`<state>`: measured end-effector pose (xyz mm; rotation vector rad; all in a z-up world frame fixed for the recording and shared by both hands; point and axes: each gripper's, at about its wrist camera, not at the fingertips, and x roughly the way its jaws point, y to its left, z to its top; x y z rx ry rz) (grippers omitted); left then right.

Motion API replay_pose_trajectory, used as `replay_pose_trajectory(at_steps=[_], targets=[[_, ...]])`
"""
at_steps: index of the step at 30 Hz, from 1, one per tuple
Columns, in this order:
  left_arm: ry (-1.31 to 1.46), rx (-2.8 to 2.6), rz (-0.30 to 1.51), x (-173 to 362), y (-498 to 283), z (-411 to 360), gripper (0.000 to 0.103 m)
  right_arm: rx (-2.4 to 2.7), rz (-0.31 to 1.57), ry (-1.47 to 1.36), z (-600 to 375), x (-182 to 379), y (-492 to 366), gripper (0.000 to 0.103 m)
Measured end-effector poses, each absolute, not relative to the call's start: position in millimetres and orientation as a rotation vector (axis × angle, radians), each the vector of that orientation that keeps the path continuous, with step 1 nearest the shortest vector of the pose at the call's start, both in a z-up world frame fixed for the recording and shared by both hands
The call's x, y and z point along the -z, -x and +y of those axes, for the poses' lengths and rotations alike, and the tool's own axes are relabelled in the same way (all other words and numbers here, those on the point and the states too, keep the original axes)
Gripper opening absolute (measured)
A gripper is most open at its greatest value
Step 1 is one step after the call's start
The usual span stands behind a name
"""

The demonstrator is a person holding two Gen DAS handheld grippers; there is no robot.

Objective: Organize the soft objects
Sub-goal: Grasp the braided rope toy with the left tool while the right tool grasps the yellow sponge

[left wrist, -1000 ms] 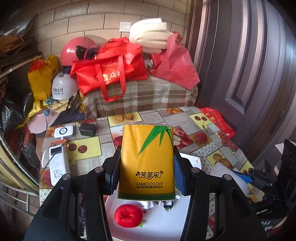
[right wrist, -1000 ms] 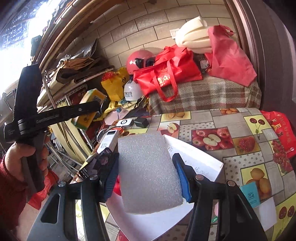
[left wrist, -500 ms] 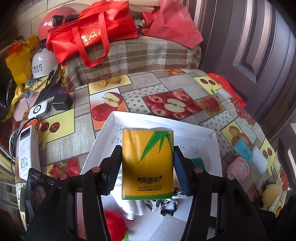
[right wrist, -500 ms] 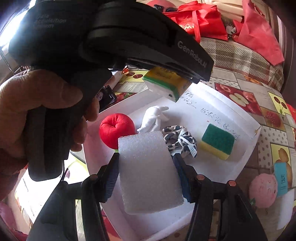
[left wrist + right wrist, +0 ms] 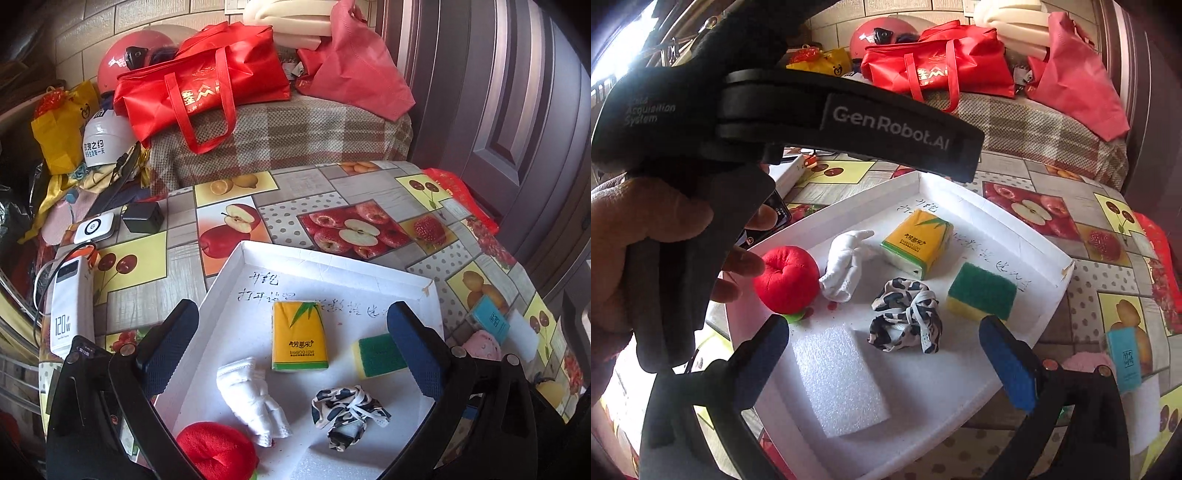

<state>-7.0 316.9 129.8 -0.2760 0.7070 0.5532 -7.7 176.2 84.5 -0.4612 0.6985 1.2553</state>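
Note:
A white tray (image 5: 332, 258) on the fruit-print tablecloth holds the soft things. My left gripper (image 5: 291, 308) hangs over it with its jaws opening. The yellow tissue pack (image 5: 299, 339) lies flat on the tray between the pads, free of both. My right gripper (image 5: 883, 323) is opening too, and the white foam sheet (image 5: 838, 380) lies flat in the tray below it, untouched. Also in the tray are a red plush apple (image 5: 786, 277), a white sock (image 5: 846, 262), a leopard-print scrunchie (image 5: 905, 317) and a green-and-yellow sponge (image 5: 980, 291).
A person's hand (image 5: 646, 240) holds the left gripper's handle at the tray's left side. A white power bank (image 5: 70, 306) and a black charger (image 5: 142, 221) lie left of the tray. A pink soft thing (image 5: 480, 343) and a blue box (image 5: 487, 323) lie to its right. Red bags (image 5: 207, 85) are piled behind.
Both grippers came down over the tray and spread their jaws wide. The tissue pack left the left gripper and the foam sheet left the right; both now lie in the tray.

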Motion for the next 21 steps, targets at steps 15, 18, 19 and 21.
replay_pose_trajectory(at_steps=[15,18,19,21], targets=[[0.319,-0.430,0.602,-175.6,38.4,263.2,0.103,-1.198,0.683,0.398,135.6,-101.8,-1.0,0.103],[0.341,-0.416,0.596,-177.4,52.8,251.8,0.103,-1.162,0.681,0.374,114.1,-105.0,-7.0,0.103],[0.352,-0.406,0.593,-176.3,59.4,247.6,0.103,-1.143,0.681,0.375,106.7,-104.7,-8.9,0.103],[0.362,-0.382,0.591,-172.8,73.9,236.8,0.103,-1.101,0.684,0.383,91.4,-102.3,-13.0,0.103]])
